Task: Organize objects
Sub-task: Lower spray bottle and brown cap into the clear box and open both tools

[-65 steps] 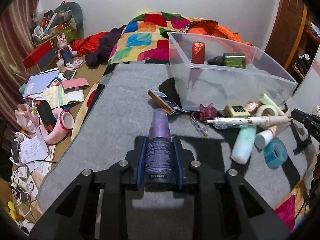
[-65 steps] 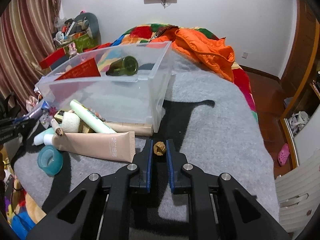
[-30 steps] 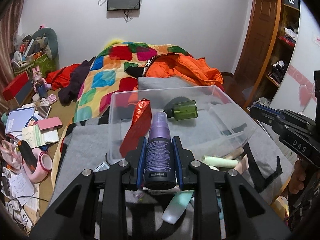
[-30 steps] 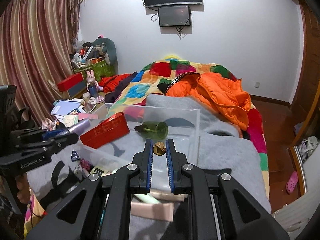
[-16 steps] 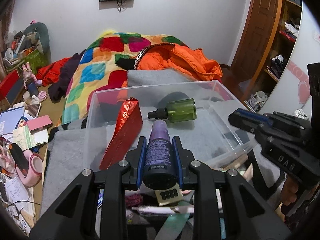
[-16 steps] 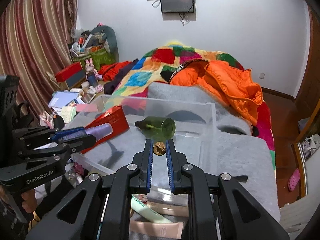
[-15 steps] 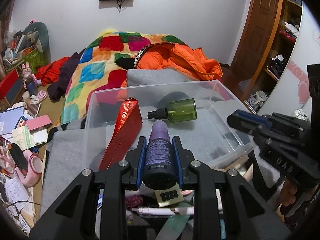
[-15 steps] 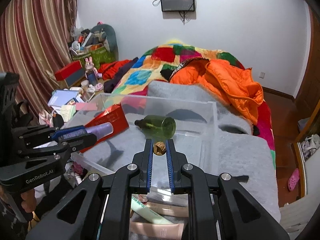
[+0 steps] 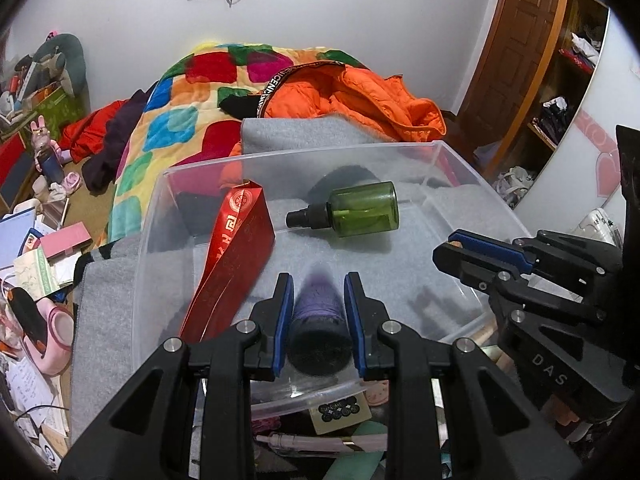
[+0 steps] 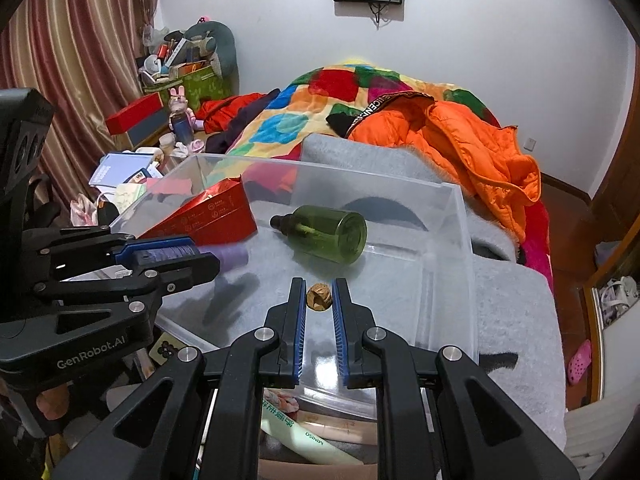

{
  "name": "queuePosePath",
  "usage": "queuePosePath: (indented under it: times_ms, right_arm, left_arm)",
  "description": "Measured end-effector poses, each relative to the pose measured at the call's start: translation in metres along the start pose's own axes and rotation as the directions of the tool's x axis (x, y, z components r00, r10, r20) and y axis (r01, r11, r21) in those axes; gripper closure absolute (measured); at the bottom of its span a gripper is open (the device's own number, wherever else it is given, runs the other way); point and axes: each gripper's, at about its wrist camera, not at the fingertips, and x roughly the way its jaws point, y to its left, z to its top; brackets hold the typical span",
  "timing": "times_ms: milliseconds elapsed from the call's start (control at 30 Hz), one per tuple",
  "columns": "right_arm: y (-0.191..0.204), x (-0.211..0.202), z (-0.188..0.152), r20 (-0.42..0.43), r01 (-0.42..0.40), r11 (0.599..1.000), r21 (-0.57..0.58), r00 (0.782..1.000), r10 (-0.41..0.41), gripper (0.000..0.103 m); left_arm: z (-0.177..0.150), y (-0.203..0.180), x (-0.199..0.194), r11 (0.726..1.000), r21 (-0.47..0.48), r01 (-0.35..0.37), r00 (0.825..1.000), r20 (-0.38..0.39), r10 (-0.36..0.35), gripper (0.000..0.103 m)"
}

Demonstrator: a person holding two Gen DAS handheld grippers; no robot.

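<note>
bed (image 10: 516, 320): grey blanket on top, carries the bin; patchwork quilt (image 9: 180, 120) and orange jacket (image 10: 472, 152) behind it.
bin (image 9: 148, 248): clear plastic, open top, both claws hang over it.
left claw (image 9: 319, 304): body lettered "GenRobot.AI" in right view; reaches in over the bin's near left side, roughly level, tips aimed into the bin.
left claw state: pads pressed on the purple spray bottle (image 9: 319, 312), 1 pad each side.
purple spray bottle: long axis runs along the fingers, lilac cap end forward over the bin floor; label print too blurred to read.
right claw (image 10: 319, 300): body lettered "DAS" in left view; comes in over the bin's near right edge, pointing across the bin.
right claw state: pinching a small brown nut-like object (image 10: 319, 297) at the tips, above the bin interior.
red packet (image 9: 236, 256): gold Chinese characters, leans on the bin's left wall.
green bottle (image 10: 324, 234): lies on its side in the bin, black nozzle toward the red packet.
tube (image 10: 308, 436): pale green, reads "MINISO", outside the bin under its near edge.
</note>
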Motion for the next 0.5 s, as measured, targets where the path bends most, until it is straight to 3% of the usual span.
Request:
queuePosePath:
  times_ms: [233, 500]
  right_arm:
    - [-0.001, -0.001, 0.001, -0.006, -0.013, 1.0, 0.011, 1.0, 0.013, 0.089]
    - [0.0, -0.018, -0.004, 0.025, -0.014, 1.0, 0.014, 1.0, 0.014, 0.068]
  left_arm:
    - [0.0, -0.003, -0.013, 1.0, 0.017, -0.013, 1.0, 0.024, 0.012, 0.073]
    - [-0.005, -0.005, -0.041, 0.999, 0.027, -0.031, 0.996, 0.084, 0.028, 0.051]
